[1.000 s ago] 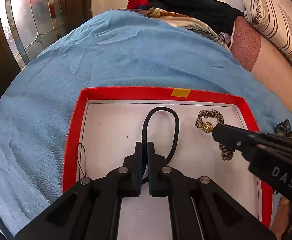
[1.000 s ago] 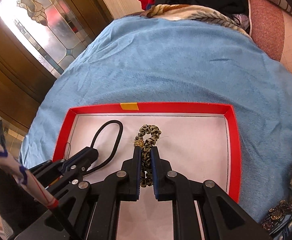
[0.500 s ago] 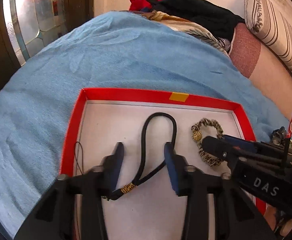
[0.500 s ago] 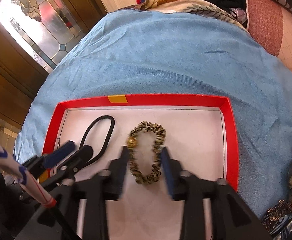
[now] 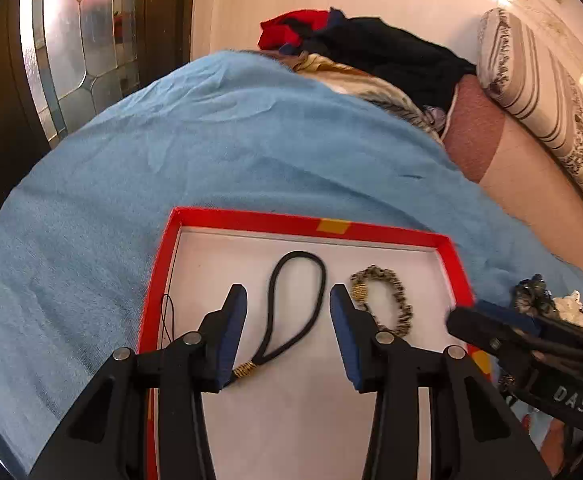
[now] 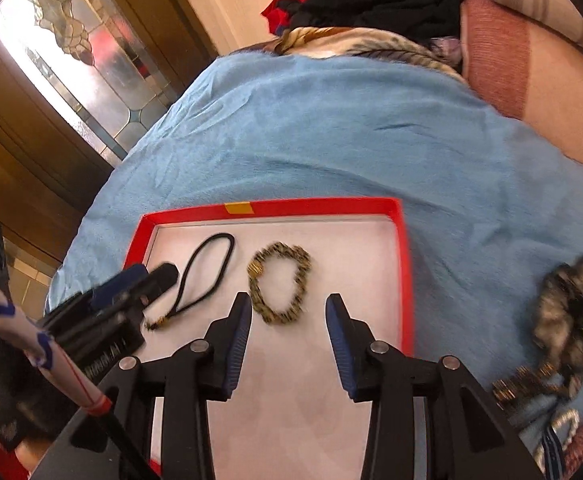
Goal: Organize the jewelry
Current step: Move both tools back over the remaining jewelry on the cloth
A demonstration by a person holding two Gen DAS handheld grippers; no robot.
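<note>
A red-rimmed tray (image 5: 303, 222) with a white floor lies on a blue blanket (image 5: 211, 140). In it lie a black cord loop (image 5: 295, 304) with a gold clasp and, to its right, a leopard-print band (image 5: 391, 300) with a gold bead. My left gripper (image 5: 287, 294) hovers open above the cord, which lies loose on the tray floor. My right gripper (image 6: 288, 300) hangs open just in front of the band (image 6: 281, 288), apart from it. The cord (image 6: 199, 280) and the left gripper (image 6: 159, 276) show at the left of the right wrist view.
A heap of other jewelry (image 6: 567, 320) lies on the blanket right of the tray (image 6: 323, 204). Piled clothes (image 5: 371, 52) and a striped pillow (image 5: 531, 80) sit at the back. A glass-panelled door (image 5: 71, 40) stands at left.
Both grippers went from shut to open: the left let go of the black cord, the right of the leopard band. Both pulled up and back; the pieces stay in the tray.
</note>
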